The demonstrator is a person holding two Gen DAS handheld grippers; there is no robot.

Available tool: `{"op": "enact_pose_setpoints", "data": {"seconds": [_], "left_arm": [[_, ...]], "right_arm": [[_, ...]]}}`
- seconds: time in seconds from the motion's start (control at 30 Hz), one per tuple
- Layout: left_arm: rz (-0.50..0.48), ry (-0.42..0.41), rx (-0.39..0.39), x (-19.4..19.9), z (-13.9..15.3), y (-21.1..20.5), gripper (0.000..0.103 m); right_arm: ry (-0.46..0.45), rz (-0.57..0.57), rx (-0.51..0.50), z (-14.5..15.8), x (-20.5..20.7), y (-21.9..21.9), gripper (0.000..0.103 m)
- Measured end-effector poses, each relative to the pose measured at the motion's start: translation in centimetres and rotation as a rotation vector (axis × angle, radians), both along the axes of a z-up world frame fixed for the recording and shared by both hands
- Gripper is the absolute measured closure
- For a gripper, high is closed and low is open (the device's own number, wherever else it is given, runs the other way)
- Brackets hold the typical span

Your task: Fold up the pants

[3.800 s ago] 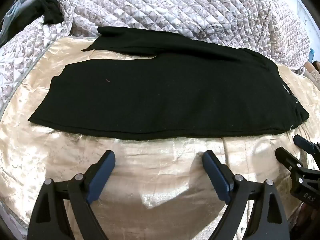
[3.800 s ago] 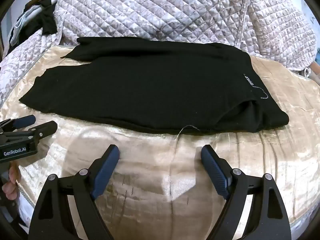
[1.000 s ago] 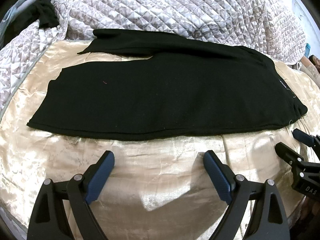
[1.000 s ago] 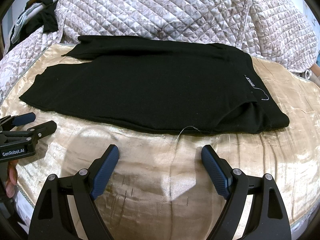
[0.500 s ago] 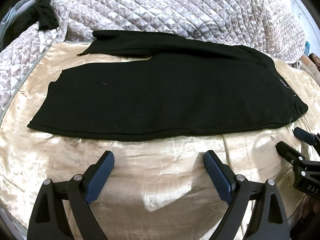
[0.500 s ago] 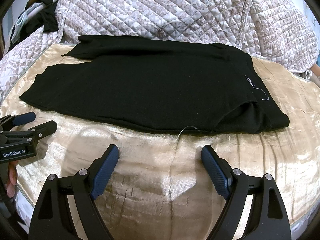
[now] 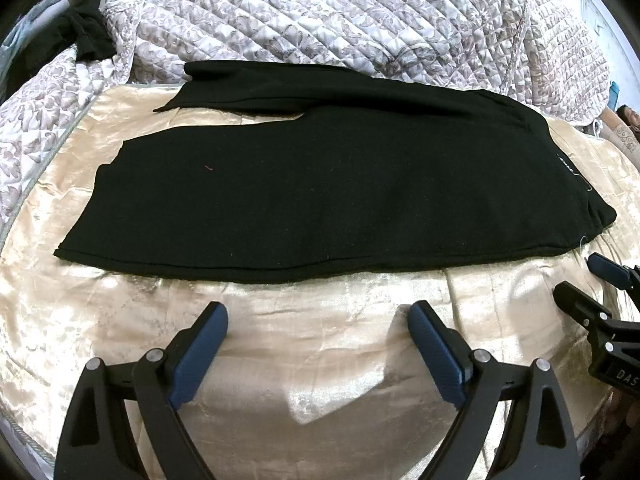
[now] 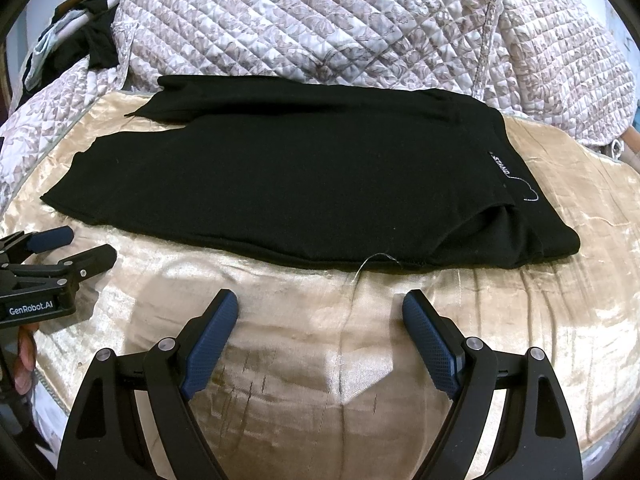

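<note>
Pants [image 7: 320, 200] lie on sheet [image 7: 320, 360], quilt [image 7: 320, 12] behind.

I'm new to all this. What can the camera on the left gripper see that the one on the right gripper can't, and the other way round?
Only the left wrist view shows a tiny reddish thread on the pant leg, and the right gripper at its right edge.

Only the right wrist view shows the opened fold near the waistband, a loose white thread trailing off the hem, and the left gripper with part of a hand.

Both show the black knit pants lying flat on the shiny gold bedspread, the quilted floral blanket behind, and both jaws open.
</note>
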State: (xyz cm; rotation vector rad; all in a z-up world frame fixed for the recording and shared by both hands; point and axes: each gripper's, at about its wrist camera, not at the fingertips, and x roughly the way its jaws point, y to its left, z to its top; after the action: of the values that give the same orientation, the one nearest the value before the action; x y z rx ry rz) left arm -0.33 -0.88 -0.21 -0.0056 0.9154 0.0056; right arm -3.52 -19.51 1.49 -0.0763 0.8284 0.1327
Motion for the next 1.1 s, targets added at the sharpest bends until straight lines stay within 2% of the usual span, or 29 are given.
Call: {"op": "enact_pose_setpoints", "data": {"seconds": [0.73,1.1], "left_arm": [[-0.006,-0.003,-0.002,0.0,0.3,-0.7,0.01],[-0.009,-0.019,0.002,-0.2,0.6,-0.3,0.01]], "right_arm": [[0.013,0.008,0.007,0.4,-0.3,-0.2,0.018],[-0.001,-0.012,0.047,1.3,-0.6,-1.2,0.018]]}}
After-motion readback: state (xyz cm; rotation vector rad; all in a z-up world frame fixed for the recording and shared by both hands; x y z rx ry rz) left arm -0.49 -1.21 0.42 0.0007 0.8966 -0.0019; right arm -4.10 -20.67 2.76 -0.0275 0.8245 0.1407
